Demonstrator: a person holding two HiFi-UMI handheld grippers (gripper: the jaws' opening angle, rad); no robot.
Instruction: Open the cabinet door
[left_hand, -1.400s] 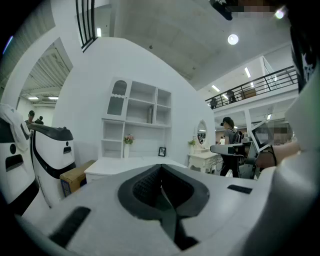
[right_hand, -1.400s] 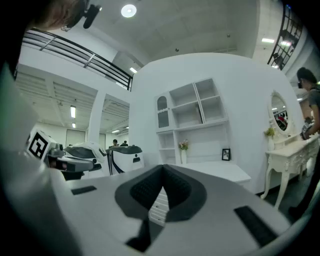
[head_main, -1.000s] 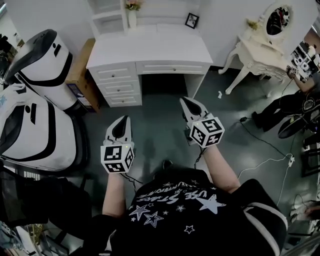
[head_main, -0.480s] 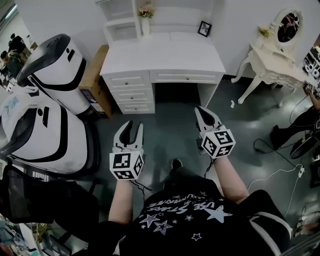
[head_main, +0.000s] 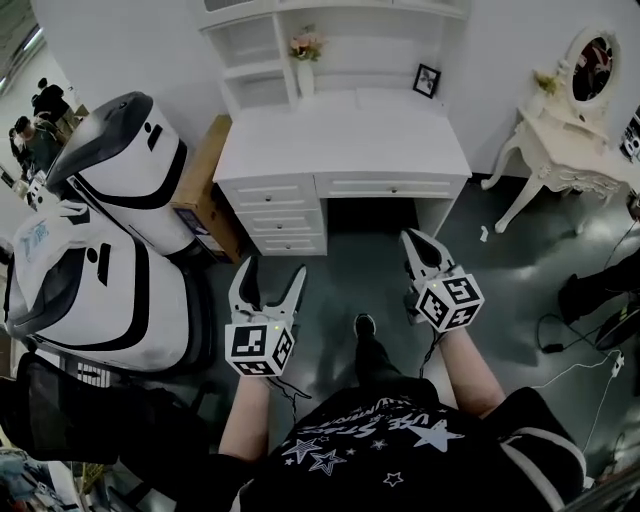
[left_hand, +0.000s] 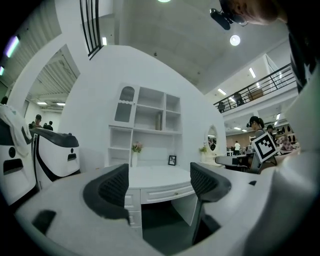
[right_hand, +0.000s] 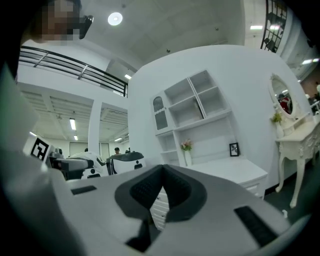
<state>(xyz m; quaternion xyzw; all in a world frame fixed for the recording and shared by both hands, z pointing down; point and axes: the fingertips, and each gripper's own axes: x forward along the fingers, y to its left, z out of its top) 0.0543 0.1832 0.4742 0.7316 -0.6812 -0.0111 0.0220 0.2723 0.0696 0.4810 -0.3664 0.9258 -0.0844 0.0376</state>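
Note:
A white desk with a shelf hutch stands ahead against the wall. The hutch's small arched cabinet door is at its upper left and shut; the right gripper view shows the door too. Both grippers are held level, well short of the desk. My left gripper is open; its jaws have just been opening, with nothing between the pads. My right gripper is shut with nothing in it, its pads pressed together.
Two large white-and-black machines and a brown box crowd the left. A white vanity table with a mirror stands right. Cables trail on the floor. A flower vase and a picture frame sit on the desk.
Both grippers have moved forward toward the desk, which now looks nearer. The left jaws have gone from shut to wide open. The right jaws stay shut.

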